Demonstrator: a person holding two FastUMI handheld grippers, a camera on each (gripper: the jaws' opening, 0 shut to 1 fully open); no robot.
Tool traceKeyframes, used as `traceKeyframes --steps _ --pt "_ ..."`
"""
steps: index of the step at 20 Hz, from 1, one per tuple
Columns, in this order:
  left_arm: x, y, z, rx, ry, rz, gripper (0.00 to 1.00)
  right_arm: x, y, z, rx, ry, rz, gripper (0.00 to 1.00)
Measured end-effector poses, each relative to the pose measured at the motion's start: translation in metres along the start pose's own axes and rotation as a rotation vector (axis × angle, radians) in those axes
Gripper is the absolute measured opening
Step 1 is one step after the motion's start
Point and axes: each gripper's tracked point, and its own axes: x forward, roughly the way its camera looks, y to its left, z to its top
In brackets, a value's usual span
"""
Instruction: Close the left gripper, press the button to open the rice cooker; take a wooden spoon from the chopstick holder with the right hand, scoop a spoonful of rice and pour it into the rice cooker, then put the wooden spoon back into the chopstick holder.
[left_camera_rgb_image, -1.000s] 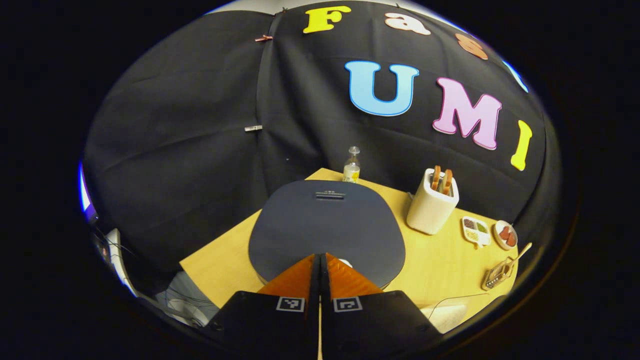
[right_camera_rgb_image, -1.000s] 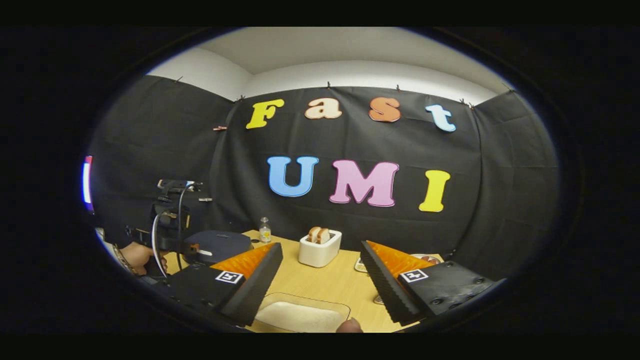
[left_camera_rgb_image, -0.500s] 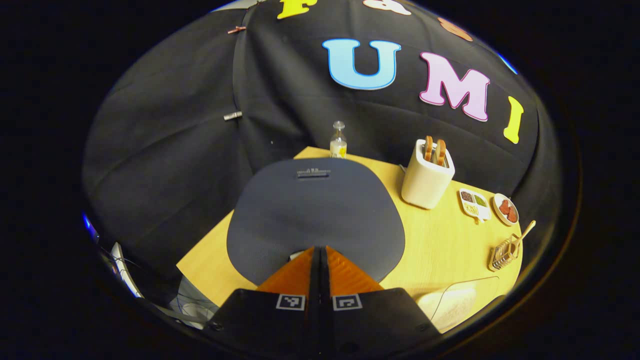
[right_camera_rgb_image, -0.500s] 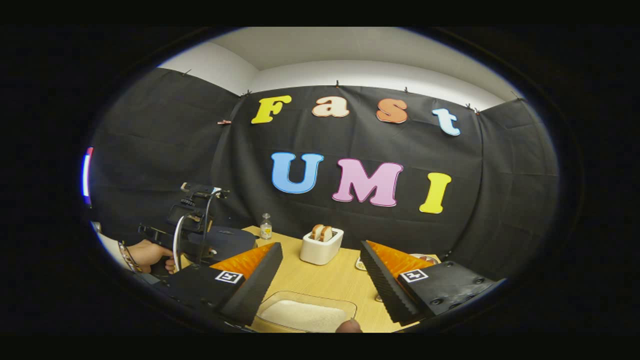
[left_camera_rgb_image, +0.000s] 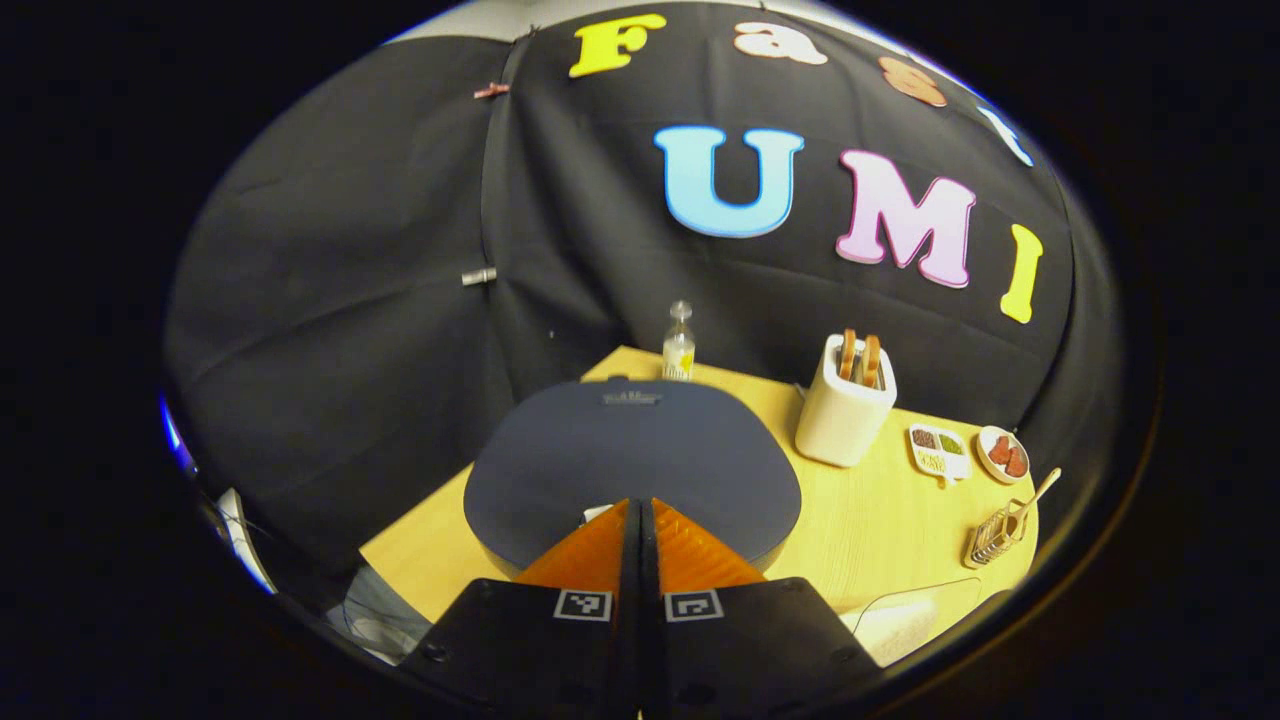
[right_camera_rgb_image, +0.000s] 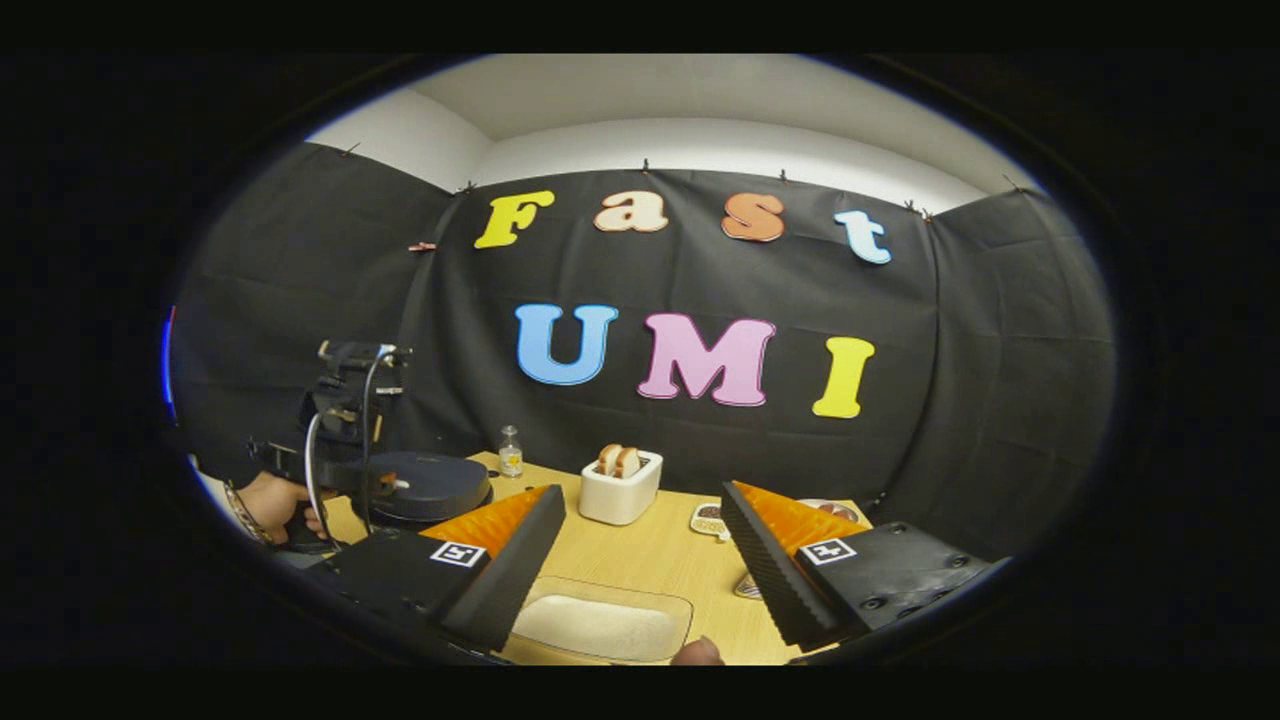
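Early stage: rice cooker (left_camera_rgb_image: 632, 465) lid down, left of table (left_camera_rgb_image: 900, 520). Left gripper (left_camera_rgb_image: 640, 510) pinched together above front button (press unconfirmed). Right gripper (right_camera_rgb_image: 640, 545) gaping, empty, over rice tray (right_camera_rgb_image: 600, 625). Wooden spoon (left_camera_rgb_image: 1035, 492) untouched in chopstick holder (left_camera_rgb_image: 992, 540).

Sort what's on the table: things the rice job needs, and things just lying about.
Needed: rice cooker, wooden spoon, chopstick holder, rice tray.
Lying about: bottle, toaster, divided dish, round plate.
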Motion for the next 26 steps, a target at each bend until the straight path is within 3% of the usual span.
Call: traceKeyframes --steps 5,14,25,26 --pt "-0.009 0.003 0.063 0.020 -0.130 0.014 0.05 -0.003 -0.002 0.002 0.000 -0.006 0.009 0.99" --pt "-0.043 0.001 0.100 -0.030 -0.262 0.001 0.05 0.000 -0.022 0.002 0.011 -0.015 -0.012 0.98" --pt "-0.144 -0.071 0.097 0.001 -0.384 -0.192 0.05 0.014 -0.090 -0.008 0.046 0.005 -0.123 0.99" --pt "-0.150 -0.077 0.094 0.005 -0.381 -0.207 0.05 0.014 -0.095 -0.008 0.048 -0.001 -0.126 0.96"
